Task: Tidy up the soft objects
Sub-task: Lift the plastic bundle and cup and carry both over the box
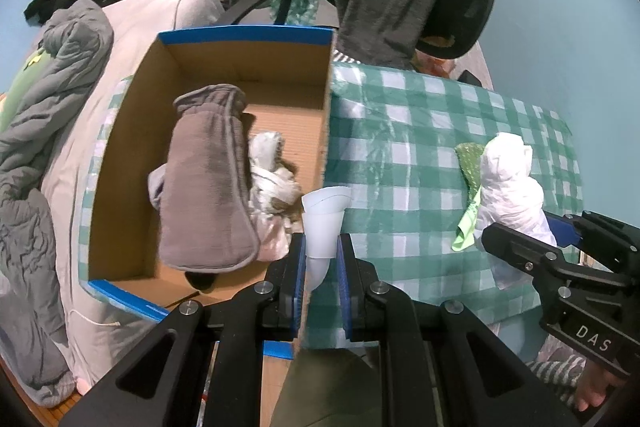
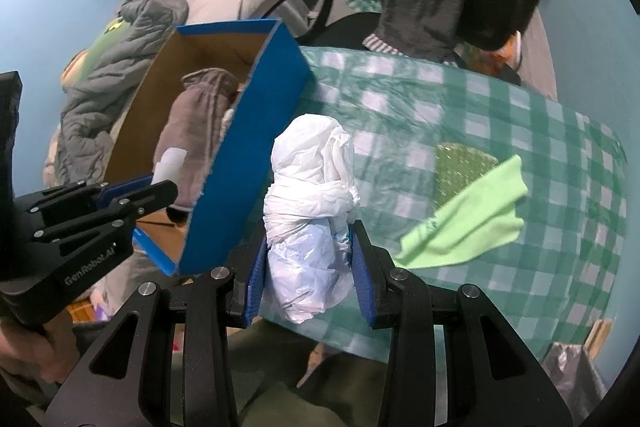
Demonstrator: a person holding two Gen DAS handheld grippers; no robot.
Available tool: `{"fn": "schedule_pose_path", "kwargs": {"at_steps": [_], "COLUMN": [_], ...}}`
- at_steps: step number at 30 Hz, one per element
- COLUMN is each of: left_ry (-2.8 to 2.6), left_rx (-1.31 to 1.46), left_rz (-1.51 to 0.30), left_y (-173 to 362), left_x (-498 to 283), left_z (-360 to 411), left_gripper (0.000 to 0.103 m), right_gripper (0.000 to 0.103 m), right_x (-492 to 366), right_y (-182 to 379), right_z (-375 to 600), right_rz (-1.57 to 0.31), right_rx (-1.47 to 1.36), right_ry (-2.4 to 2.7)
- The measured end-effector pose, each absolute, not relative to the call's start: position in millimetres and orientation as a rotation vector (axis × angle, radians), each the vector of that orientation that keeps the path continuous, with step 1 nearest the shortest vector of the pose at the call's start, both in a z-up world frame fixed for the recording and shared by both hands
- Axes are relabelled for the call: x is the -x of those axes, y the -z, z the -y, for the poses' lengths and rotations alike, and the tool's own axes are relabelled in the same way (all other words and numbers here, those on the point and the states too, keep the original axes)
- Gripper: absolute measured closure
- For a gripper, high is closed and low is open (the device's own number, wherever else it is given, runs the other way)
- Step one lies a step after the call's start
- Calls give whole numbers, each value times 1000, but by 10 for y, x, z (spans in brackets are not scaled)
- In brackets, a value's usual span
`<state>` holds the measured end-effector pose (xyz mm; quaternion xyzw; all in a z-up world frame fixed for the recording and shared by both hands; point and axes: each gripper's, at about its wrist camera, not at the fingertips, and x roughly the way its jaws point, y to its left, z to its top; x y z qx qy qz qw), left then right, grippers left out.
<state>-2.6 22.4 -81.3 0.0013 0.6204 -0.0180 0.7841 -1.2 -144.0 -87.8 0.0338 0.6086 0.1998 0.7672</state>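
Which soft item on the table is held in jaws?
The white plastic bag bundle, clamped upright in the right gripper. The light-green cloth and the sparkly green pad lie loose on the checked tablecloth.

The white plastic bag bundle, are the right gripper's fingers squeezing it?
Touching. The right wrist view shows the white plastic bag bundle wedged between the right gripper and its blue fingers, which press into the bundle's sides with no gap.

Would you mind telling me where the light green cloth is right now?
The light green cloth lies on the checked tablecloth, right of the white plastic bag bundle in the right wrist view, partly covering a sparkly green pad.
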Motion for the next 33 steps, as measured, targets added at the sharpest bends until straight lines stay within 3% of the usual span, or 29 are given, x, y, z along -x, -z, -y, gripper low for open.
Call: {"fn": "schedule_pose_path", "kwargs": {"at_steps": [33], "left_ry": [-107], "left_rx": [70], "left_rz": [-1337], "left_y": [824], "left_x": [-120], "left_z": [-1272], "left_gripper": [88], "right_gripper": [66], "right_x": [-386], "right_y": [852], "right_z": [121], "right_rz": [-1315], "right_rx": [39], "right_ry": [-630]}}
